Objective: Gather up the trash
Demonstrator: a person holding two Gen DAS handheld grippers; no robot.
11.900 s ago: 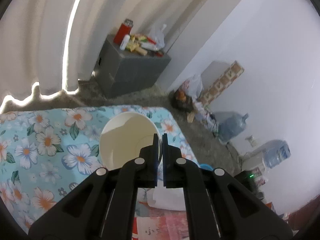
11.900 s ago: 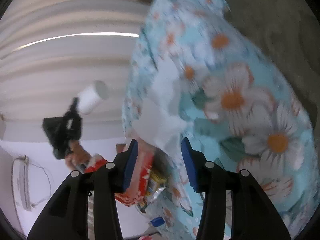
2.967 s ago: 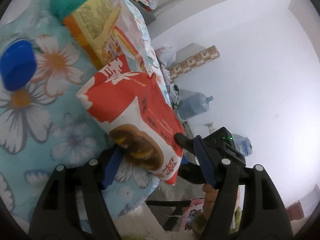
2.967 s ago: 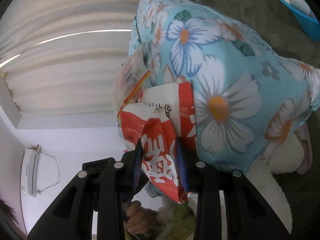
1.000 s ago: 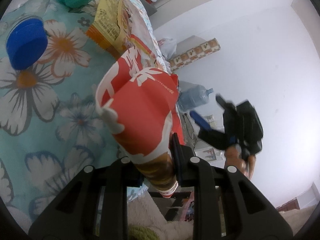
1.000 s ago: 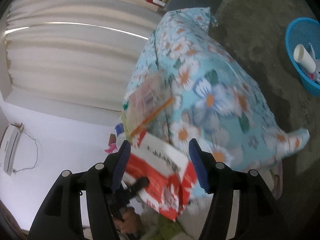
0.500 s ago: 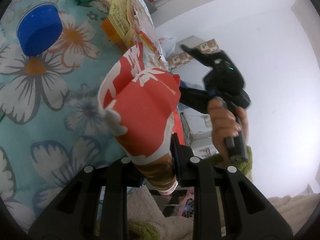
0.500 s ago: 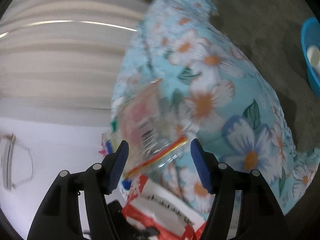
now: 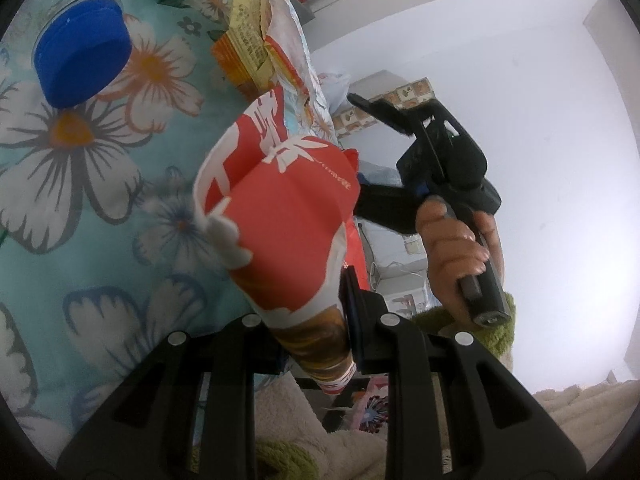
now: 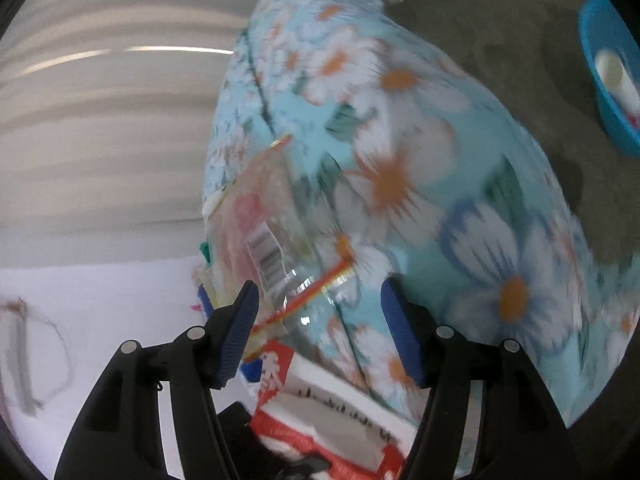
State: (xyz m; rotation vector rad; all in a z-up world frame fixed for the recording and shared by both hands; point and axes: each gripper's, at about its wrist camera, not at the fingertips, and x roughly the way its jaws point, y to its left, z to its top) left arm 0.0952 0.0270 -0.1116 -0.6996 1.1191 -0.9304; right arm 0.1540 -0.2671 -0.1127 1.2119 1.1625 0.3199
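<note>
Red-and-white snack bag (image 9: 288, 216), blue cap (image 9: 82, 58), turquoise floral bedsheet (image 9: 80, 184)

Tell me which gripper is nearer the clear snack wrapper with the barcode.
Right. The right gripper is open with the clear wrapper just beyond its fingertips on the floral cover. The left gripper sits farther back, clamped on the red bag.

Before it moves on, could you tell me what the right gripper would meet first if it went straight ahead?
Probably the clear crinkled snack wrapper with a barcode, lying on the flowered blue bedcover; it sits just ahead of the open right gripper, though blur makes depth uncertain.
</note>
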